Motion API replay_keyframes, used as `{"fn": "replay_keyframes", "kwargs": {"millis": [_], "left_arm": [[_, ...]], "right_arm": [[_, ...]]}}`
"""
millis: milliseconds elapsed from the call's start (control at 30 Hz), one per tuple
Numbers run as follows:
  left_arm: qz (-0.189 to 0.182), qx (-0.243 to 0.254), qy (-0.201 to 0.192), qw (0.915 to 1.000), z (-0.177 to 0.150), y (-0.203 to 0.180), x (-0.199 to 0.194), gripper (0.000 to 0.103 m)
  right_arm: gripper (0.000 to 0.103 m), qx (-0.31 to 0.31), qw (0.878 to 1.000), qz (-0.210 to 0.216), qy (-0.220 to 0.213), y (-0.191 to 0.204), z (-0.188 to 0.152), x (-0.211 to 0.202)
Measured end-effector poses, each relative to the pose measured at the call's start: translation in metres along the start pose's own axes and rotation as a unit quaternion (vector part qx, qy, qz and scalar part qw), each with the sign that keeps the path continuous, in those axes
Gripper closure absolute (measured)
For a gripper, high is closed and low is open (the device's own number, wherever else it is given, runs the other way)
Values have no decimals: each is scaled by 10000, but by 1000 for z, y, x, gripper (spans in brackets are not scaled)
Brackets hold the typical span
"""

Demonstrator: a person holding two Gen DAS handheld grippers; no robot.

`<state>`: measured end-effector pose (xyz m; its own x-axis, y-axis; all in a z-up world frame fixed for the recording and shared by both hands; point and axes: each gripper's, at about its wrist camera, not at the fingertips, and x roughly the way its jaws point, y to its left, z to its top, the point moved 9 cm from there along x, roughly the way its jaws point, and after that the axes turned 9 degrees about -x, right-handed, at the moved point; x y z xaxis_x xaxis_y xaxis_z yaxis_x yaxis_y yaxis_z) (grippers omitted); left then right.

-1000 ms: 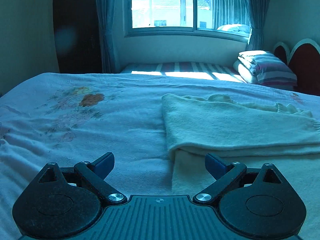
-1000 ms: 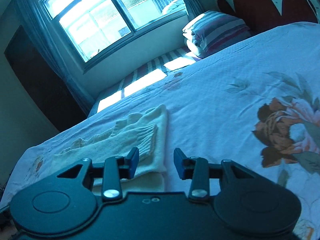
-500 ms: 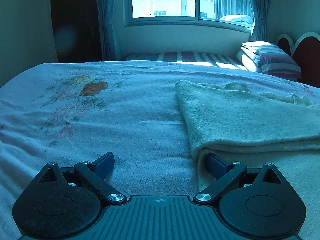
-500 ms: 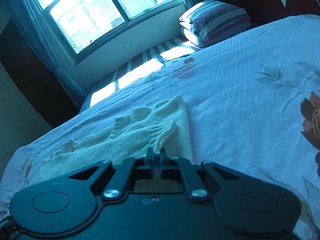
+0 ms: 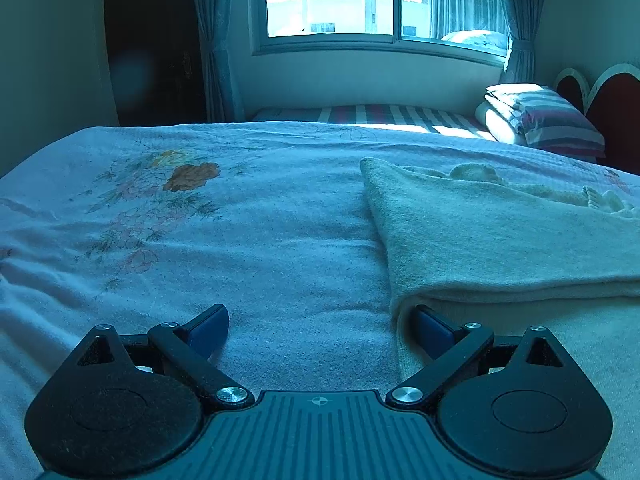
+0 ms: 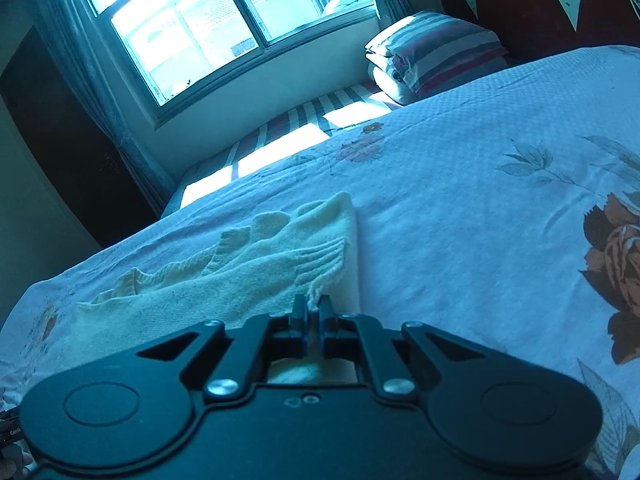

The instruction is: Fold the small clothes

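I'm seeing a cream knit sweater point(image 5: 500, 236), ribbed at its cuff, at the right of my left view, on a pale bedspread point(image 5: 248, 248) printed with orange-brown flowers and grey-green leaves. Upper right, a folded blanket point(image 5: 552, 120) striped in white, grey and dark red, before a dark red headboard point(image 6: 532, 4) edged in white. Teal curtains point(image 5: 214, 40) flank the window. My black left gripper point(image 5: 320, 328) has blue pads point(image 5: 208, 326).
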<state>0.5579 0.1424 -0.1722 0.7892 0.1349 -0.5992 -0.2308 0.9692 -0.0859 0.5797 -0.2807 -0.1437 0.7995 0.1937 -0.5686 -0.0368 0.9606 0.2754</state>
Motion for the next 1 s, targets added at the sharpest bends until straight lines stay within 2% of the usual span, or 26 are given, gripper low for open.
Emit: {"fn": "replay_keyframes", "kwargs": {"millis": [100,133,167,200,233,333,467,533,600,667,733,800,900,1000], "left_arm": [[-19,-193,102,9998,-2,8,-2,6],[-14,-191,129,9997,-2,10,-5,6],[6,-208,131,9997,-1,15,-11,6],[39,-268,47,9996,2,21,-18,6],[4,-359,-77,9993,9,24,-25,6],[-182,-501,-388,9978,34,18,-29,6],[-286,-221,-390,9986,53,-16,4,6],[-186,-292,-175,9992,52,-20,29,6],[-98,-320,273,9991,41,-17,53,6],[-183,-484,63,9986,50,-15,51,6],[-196,-374,-84,9991,63,-18,56,6],[-256,-404,-23,9989,73,-22,72,6],[-164,-372,259,9988,75,-24,109,6],[-148,-218,219,9994,82,-28,117,6]], "right_arm": [[96,-48,9993,-139,329,-5,-5,11],[93,-21,9994,-52,343,-6,-5,11],[88,-15,9996,-40,283,-7,-3,5],[75,-49,9999,-77,113,-8,2,-5],[74,-96,9998,-140,-68,-10,7,-15],[78,-319,9984,-294,-371,-13,21,-34],[81,-881,9956,-182,-253,6,26,-17],[82,-1261,9918,-163,-103,16,20,-3],[86,-1533,9868,-399,340,15,8,19],[86,-1557,9861,-431,388,13,6,25],[82,-1562,9868,-357,257,17,14,18],[81,-1622,9861,-342,122,19,20,18],[83,-1662,9848,-435,236,15,23,37],[82,-1801,9818,-549,244,13,27,52]]}}
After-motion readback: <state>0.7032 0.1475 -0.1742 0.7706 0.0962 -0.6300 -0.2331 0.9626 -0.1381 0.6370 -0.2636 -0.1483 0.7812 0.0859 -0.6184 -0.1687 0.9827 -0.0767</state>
